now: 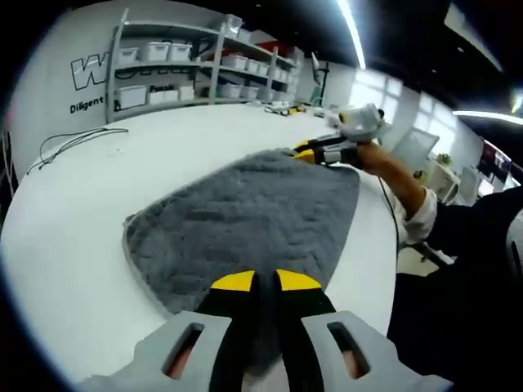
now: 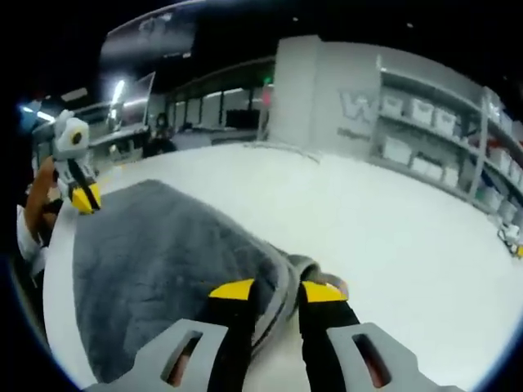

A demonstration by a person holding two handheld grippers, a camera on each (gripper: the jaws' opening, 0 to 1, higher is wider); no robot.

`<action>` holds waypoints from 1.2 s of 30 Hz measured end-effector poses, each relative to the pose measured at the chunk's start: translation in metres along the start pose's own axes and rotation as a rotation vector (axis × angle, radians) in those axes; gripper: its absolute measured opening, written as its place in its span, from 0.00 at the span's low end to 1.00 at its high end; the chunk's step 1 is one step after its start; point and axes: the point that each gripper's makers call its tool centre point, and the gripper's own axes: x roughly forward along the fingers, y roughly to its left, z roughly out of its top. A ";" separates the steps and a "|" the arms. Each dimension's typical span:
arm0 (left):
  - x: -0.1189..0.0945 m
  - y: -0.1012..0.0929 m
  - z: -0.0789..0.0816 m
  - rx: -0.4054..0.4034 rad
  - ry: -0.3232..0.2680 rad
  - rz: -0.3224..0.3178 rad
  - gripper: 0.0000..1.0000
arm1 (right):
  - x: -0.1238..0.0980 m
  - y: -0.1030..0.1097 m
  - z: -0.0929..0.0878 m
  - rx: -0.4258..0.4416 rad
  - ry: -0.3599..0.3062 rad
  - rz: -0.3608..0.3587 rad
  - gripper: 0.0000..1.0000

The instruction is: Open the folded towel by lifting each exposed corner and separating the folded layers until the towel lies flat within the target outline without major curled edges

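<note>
- Grey towel (image 1: 245, 216) lies on the white table (image 1: 73, 237), folded layers showing at its edge.
- Left gripper (image 1: 265, 282): clamped on the near towel edge.
- Right gripper (image 2: 276, 291): jaws narrow, straddling the layered edge.
- Risk: uneven pulling could curl an edge.
- Open tabletop lies all round.

A grey, shaggy towel (image 1: 245, 216) lies spread on the white surface, its pile thick and plush. In the left gripper view it forms a rough 4-sided shape, widening from 6 o'clock toward 1 o'clock, with rounded corners. In the right gripper view the towel (image 2: 155, 261) stretches from 6 o'clock toward 10 o'clock, and its near edge at 5 o'clock shows stacked, slightly curled layers.
</note>
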 end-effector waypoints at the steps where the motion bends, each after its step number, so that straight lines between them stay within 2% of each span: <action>1: -0.002 0.001 -0.002 -0.015 0.011 -0.009 0.01 | -0.001 0.001 -0.001 -0.007 0.001 0.005 0.11; 3: -0.006 0.020 0.000 -0.033 0.008 -0.016 0.01 | -0.001 0.001 -0.001 -0.013 -0.001 0.007 0.09; 5: -0.005 0.025 -0.001 -0.059 0.022 -0.022 0.01 | -0.001 0.002 -0.002 -0.009 -0.005 0.008 0.07; 11: -0.002 0.032 -0.003 -0.066 0.037 -0.011 0.01 | 0.000 0.006 -0.003 -0.011 -0.020 0.000 0.04; 13: 0.000 0.035 -0.003 -0.076 0.042 -0.009 0.01 | 0.001 0.007 -0.004 -0.047 -0.010 -0.010 0.03; 15: 0.002 0.028 -0.005 -0.077 0.045 -0.002 0.01 | 0.001 0.006 -0.004 -0.043 0.002 -0.013 0.03; 21: 0.001 0.035 -0.004 -0.077 0.055 0.031 0.01 | 0.002 0.004 -0.007 -0.080 0.032 -0.015 0.02; 22: 0.002 0.031 -0.005 -0.081 0.057 0.038 0.01 | 0.002 0.004 -0.007 -0.085 0.034 -0.018 0.02; 28: 0.001 0.032 -0.007 -0.092 0.056 0.038 0.01 | 0.001 0.006 -0.008 -0.091 0.021 -0.032 0.01; 36: -0.001 0.033 -0.007 -0.069 0.079 0.076 0.01 | 0.000 0.002 -0.008 -0.082 0.002 -0.036 0.00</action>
